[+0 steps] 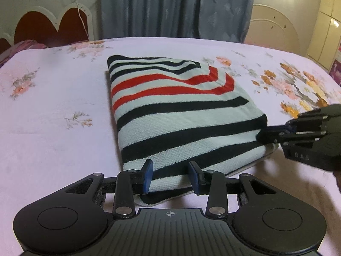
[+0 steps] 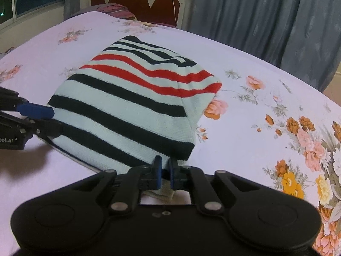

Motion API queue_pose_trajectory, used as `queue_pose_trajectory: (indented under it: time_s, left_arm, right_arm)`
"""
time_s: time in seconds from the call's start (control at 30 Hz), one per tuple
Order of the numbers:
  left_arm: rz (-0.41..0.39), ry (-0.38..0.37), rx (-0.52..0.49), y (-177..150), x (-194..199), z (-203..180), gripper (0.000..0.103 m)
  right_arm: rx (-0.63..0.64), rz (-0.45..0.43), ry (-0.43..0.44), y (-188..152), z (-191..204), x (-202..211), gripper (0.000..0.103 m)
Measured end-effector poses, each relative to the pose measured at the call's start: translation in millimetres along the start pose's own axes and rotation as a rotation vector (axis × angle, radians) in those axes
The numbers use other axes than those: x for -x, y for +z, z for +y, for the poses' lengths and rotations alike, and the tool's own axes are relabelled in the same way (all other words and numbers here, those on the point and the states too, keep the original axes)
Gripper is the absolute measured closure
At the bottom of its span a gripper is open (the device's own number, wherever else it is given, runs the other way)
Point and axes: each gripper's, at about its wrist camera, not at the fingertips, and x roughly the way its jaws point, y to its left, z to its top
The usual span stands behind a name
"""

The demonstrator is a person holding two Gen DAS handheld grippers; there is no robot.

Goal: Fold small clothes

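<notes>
A small striped knit garment (image 1: 179, 115), pale blue with black and red bands, lies folded on the bed; it also shows in the right wrist view (image 2: 127, 111). My left gripper (image 1: 170, 176) is open, its blue pads either side of the garment's near edge. My right gripper (image 2: 165, 173) has its pads nearly closed on the near edge of the cloth. In the left wrist view the right gripper (image 1: 268, 135) shows at the garment's right corner. In the right wrist view the left gripper (image 2: 45, 117) shows at its left edge, jaws apart.
The bed (image 1: 53, 106) has a pale lilac floral sheet, with larger orange and pink flowers (image 2: 298, 140) on the right. A red and white headboard (image 2: 147, 2) and a pillow (image 2: 116, 10) lie at the far end. Grey-blue curtains (image 1: 177, 6) hang behind.
</notes>
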Motion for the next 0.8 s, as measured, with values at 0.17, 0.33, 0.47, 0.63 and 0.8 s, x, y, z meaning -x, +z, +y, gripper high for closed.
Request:
queue_pose_trajectory:
  time_s: [0.17, 0.33, 0.47, 0.63, 0.8]
  left_arm:
    - [0.016, 0.036, -0.036, -4, -3, -7, 0.065]
    - [0.015, 0.073, -0.022, -4, -3, -12, 0.065]
    - [0.015, 0.091, -0.019, -7, 0, -15, 0.065]
    - [0.032, 0.095, -0.018, -5, -2, -14, 0.065]
    - [0.04, 0.116, -0.018, -4, -3, -19, 0.065]
  right_arm:
    - [-0.023, -0.002, 0.018, -1, -3, 1, 0.098]
    - [-0.025, -0.003, 0.012, -2, -2, 1, 0.098]
    - [-0.007, 0.005, -0.002, -2, 1, 2, 0.097]
    - [0.019, 0.022, -0.016, 0, 5, 0, 0.097]
    - [0.012, 0.033, -0.018, 2, 5, 0, 0.097]
